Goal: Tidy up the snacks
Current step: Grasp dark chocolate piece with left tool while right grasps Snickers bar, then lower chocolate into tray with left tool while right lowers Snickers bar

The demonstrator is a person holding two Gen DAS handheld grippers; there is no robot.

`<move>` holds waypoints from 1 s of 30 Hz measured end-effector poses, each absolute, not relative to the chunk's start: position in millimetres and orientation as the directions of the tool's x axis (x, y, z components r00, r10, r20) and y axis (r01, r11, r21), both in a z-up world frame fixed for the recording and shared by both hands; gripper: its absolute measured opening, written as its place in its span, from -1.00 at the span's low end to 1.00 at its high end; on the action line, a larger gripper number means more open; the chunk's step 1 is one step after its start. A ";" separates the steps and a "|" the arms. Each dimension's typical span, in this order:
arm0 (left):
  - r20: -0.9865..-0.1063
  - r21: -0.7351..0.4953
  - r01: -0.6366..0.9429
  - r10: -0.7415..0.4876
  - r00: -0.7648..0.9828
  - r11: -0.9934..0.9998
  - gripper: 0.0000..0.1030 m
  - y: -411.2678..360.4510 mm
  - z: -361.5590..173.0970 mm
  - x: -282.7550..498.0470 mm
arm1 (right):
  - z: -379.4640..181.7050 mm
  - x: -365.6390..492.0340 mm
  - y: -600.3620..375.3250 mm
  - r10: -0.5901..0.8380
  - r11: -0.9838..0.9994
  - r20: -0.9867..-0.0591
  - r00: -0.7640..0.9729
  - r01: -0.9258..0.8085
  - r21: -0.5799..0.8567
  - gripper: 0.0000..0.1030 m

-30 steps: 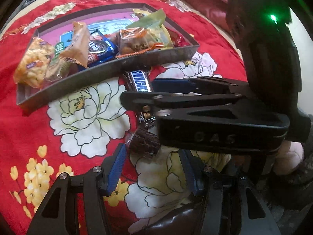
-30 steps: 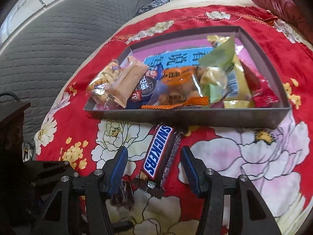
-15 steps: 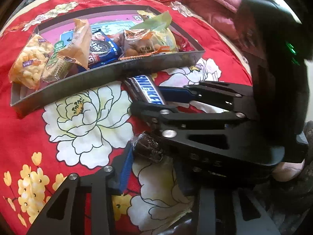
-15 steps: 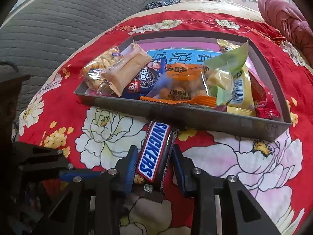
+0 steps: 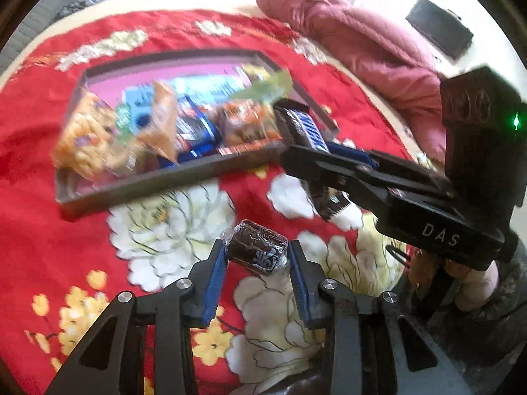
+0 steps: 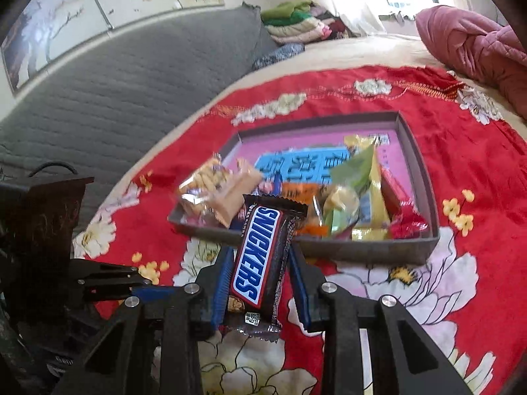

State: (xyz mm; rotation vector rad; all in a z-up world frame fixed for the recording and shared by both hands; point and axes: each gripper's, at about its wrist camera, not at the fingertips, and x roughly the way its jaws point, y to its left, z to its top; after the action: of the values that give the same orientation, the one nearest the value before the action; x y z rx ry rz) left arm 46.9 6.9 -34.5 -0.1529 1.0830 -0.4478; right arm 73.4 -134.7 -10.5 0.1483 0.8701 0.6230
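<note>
With both pairs of fingers clamped, left gripper (image 5: 256, 256) on small chocolate (image 5: 257, 251), right gripper (image 6: 260, 276) on Snickers bar (image 6: 262, 256), probably carrying toward tray (image 6: 418, 250) mid-frame.

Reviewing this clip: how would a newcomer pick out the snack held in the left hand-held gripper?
Start at the red floral blanket, nearer than the grey tray. The left hand-held gripper pinches a small dark brown wrapped block, short and squat, unlike the long Snickers bar.

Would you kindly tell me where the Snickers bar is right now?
The Snickers bar is clamped in the right claw, lifted above the red floral cloth just before the snack tray's near wall.
</note>
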 end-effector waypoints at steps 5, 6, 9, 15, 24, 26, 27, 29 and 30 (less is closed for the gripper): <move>-0.799 -0.313 0.213 -0.378 0.467 0.926 -0.26 30.3 -19.9 58.1 | 1.6 77.2 -141.6 0.566 0.821 -0.622 0.542 -0.442 0.361 -0.35; -0.797 -0.313 0.200 -0.371 0.476 0.929 -0.26 32.9 -19.0 59.8 | 2.7 78.9 -144.0 0.565 0.823 -0.615 0.550 -0.437 0.364 -0.35; -0.793 -0.293 0.162 -0.334 0.509 0.942 -0.26 43.9 -14.8 70.0 | 3.5 84.8 -150.4 0.552 0.833 -0.608 0.571 -0.417 0.364 -0.35; -0.790 -0.254 0.116 -0.275 0.549 0.960 -0.26 49.1 -11.5 91.0 | 4.7 94.1 -162.3 0.529 0.848 -0.596 0.604 -0.388 0.360 -0.35; -0.803 -0.244 0.068 -0.241 0.545 0.967 -0.25 55.5 -21.0 112.8 | -1.9 113.2 -170.1 0.478 0.879 -0.604 0.638 -0.342 0.334 -0.35; -0.809 -0.243 0.052 -0.232 0.540 0.969 -0.25 56.7 -24.6 117.6 | -3.1 116.5 -170.0 0.473 0.881 -0.606 0.640 -0.339 0.329 -0.35; -0.812 -0.243 0.043 -0.227 0.538 0.969 -0.26 57.4 -26.7 120.2 | -3.6 118.1 -169.7 0.469 0.883 -0.606 0.642 -0.338 0.326 -0.35; -0.818 -0.239 0.036 -0.221 0.531 0.970 -0.25 58.6 -30.7 125.6 | -5.2 119.4 -167.9 0.462 0.887 -0.610 0.643 -0.341 0.312 -0.35; -0.820 -0.237 0.032 -0.218 0.530 0.971 -0.25 59.0 -31.7 127.1 | -6.7 120.4 -166.6 0.454 0.891 -0.616 0.644 -0.341 0.301 -0.35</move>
State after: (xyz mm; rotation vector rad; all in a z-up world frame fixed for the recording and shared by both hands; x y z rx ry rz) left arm 127.1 59.0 -31.7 -0.2027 1.0029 -0.1504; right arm 120.4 -166.6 -6.7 0.1630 0.7444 0.4549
